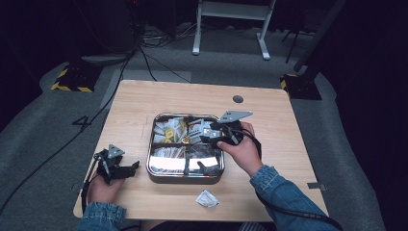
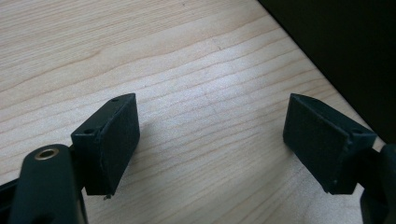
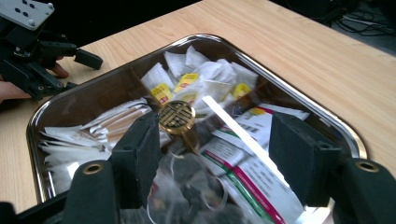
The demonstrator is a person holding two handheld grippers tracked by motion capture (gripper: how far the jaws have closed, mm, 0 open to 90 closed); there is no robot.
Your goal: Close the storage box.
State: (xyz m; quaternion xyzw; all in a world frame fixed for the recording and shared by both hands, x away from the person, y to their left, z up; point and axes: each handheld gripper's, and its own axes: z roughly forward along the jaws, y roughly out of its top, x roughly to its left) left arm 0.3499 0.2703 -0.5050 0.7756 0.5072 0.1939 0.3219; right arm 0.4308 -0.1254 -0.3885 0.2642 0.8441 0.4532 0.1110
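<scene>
Right gripper (image 1: 211, 135) sits over the tray (image 1: 185, 178) at centre of the high view, above the middle divider. Its fingers (image 3: 299, 154) are apart, nothing pinched between them; they hover over the packets. In the right gripper view the brass knob (image 3: 176, 117) at the tray's centre sits just past the left finger, not touched.

Tray has four compartments: tea bags (image 3: 201, 77) with yellow tags in the far one at upper centre of the right gripper view, white sachets (image 3: 74, 140) at left, red-and-green packets (image 3: 261, 172) at lower right, clear wrappers at the bottom under the fingers.

Left gripper (image 1: 126, 170) rests on the table (image 1: 144, 96) at lower left of the high view, just beside the tray, apart from it. Its fingers (image 2: 112, 140) are wide open over bare wood, holding nothing.

One loose sachet (image 1: 207, 198) lies on the table below the tray, near the front edge.
</scene>
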